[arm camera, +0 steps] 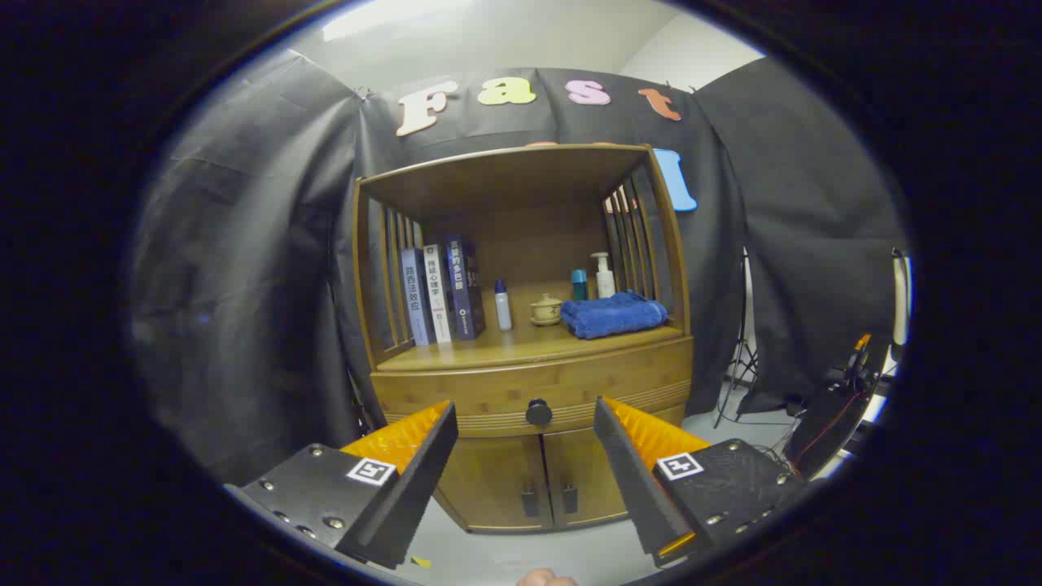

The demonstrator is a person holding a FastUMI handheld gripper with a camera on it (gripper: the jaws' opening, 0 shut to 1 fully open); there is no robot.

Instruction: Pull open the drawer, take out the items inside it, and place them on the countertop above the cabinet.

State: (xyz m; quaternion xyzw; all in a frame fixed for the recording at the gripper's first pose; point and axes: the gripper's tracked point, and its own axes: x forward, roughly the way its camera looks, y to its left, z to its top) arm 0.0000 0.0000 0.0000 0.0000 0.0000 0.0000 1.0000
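The gripper [525, 431] is spread wide, its two fingers standing apart with nothing between them, held in the air well short of a wooden cabinet [529, 480] of warm brown bamboo-like boards. Seen through the gap between the fingers, the cabinet's wide shallow drawer [488, 391] is closed, and its round dark knob [538, 413] sits at the middle of the drawer front, beyond the fingertips. Below the drawer are two closed wooden doors [533, 480], each with a small dark handle near the centre seam.

Above the drawer lies the surface [521, 346] of the cabinet, roofed by an open hutch with slatted sides. On its left stand three upright books [440, 297], leaning against the left slats. To their right is a small white bottle with a blue cap [503, 306], then a small beige lidded pot [546, 310]. On the right lies a folded blue towel [612, 314], and behind it, farther back, stand a teal bottle [579, 285] and a white pump bottle [604, 275].

A fingertip of the person [545, 579] shows at the near edge, below the gripper.
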